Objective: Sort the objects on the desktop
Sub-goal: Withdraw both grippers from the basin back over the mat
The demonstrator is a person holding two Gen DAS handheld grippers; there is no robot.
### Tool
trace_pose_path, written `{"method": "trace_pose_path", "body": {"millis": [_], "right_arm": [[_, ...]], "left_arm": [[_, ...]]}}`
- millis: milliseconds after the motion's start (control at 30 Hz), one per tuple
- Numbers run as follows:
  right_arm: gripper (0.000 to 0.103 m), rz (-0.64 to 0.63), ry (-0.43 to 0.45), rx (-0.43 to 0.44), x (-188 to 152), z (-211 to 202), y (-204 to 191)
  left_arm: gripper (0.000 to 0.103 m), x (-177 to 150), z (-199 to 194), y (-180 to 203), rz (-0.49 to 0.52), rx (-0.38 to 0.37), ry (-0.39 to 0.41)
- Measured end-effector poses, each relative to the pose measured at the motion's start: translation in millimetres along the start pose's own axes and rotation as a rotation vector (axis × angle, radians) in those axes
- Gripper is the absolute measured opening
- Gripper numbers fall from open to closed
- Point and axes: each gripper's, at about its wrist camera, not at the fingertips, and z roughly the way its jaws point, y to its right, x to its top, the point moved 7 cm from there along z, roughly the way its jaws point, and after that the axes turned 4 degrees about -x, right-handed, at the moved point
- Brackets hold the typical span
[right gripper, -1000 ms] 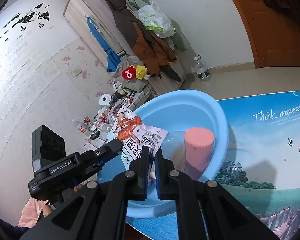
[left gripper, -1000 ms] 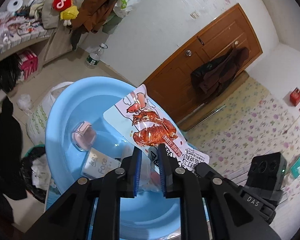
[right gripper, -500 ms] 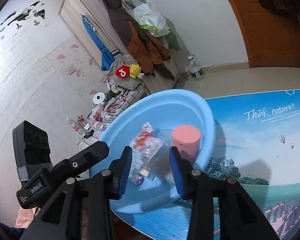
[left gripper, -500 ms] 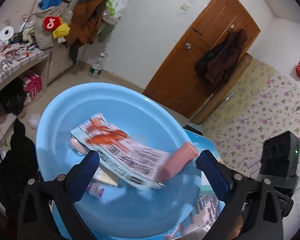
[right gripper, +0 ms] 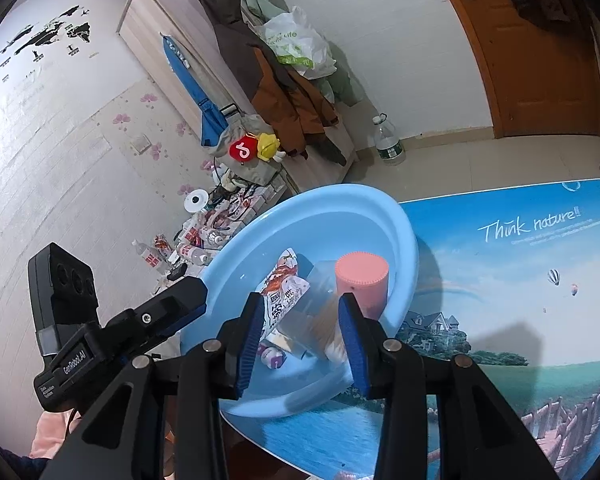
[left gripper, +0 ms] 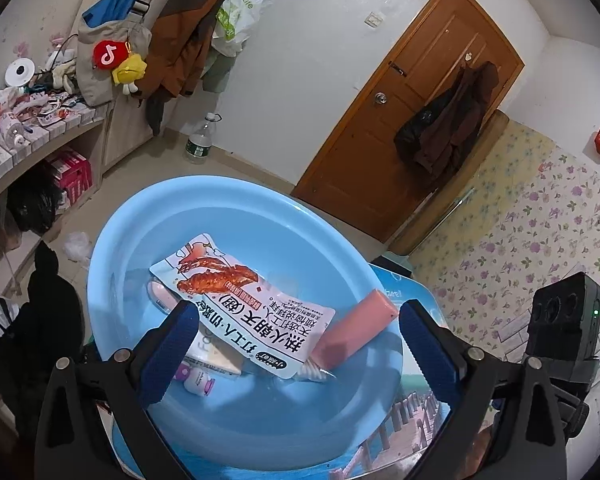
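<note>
Both grippers hang over the blue basin [left gripper: 112,248]. Left gripper [left gripper: 298,330] is spread wide and grips nothing; right gripper [right gripper: 300,326] is opening, with a blurred clear packet [right gripper: 320,320] between its pads, contact unclear. Below, a white snack pouch [left gripper: 252,308] printed with red-brown chicken wings and black characters lies flat across the basin's contents. Beside it leans 1 pink cylinder [left gripper: 356,330]. Beyond the basin stands a wooden door [left gripper: 416,120].
</note>
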Motion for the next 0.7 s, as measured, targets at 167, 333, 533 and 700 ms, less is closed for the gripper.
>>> {"method": "trace_pose_path", "body": {"millis": [167,333,533,700], "right_arm": [[0.077,-0.055,0.027,-0.041,0.0,-5.2,-6.5],[0.081,-0.146,0.036,-0.083,-3.3,-8.0,-20.3],[0.081,-0.177,0.040,-0.131,-7.5,-10.2,-23.0],[0.081,-0.181,0.046,-0.170,-6.3,-11.1,-25.2]], "left_arm": [[0.103,2.1,-6.0,0.0,0.050,0.066,0.027],[0.103,8.2,-16.4,-1.6,0.089,0.120,0.055],[0.103,10.4,-25.2,-1.6,0.153,0.183,0.075],[0.103,9.1,-27.9,1.4,0.201,0.221,0.081]]}}
